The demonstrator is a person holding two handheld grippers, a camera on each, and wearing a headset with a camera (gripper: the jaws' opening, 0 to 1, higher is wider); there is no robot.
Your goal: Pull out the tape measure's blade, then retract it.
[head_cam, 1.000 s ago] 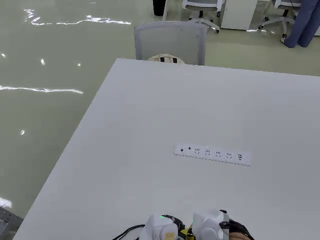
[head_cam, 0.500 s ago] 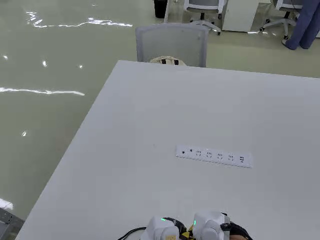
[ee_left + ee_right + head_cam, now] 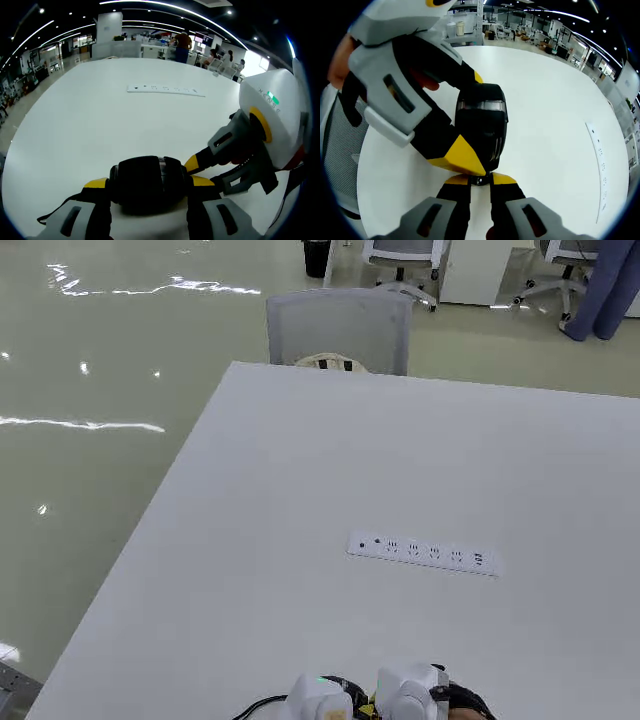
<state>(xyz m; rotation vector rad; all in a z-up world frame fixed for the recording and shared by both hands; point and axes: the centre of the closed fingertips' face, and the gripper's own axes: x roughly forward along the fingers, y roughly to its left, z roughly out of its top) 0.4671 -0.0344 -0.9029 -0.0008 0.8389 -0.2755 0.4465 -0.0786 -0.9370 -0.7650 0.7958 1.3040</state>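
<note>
White desk (image 3: 300, 490) carries one power strip (image 3: 421, 553), well beyond the tongs. One grey chair (image 3: 338, 328) stands at its far edge. One black tape measure (image 3: 149, 175) is by the near edge, clamped between the left tongs (image 3: 148, 186). Right tongs (image 3: 480, 181) are almost together, pinching its lower edge.

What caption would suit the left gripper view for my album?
Left gripper clamps a round black tape measure on the white table; the right gripper meets its side.
</note>
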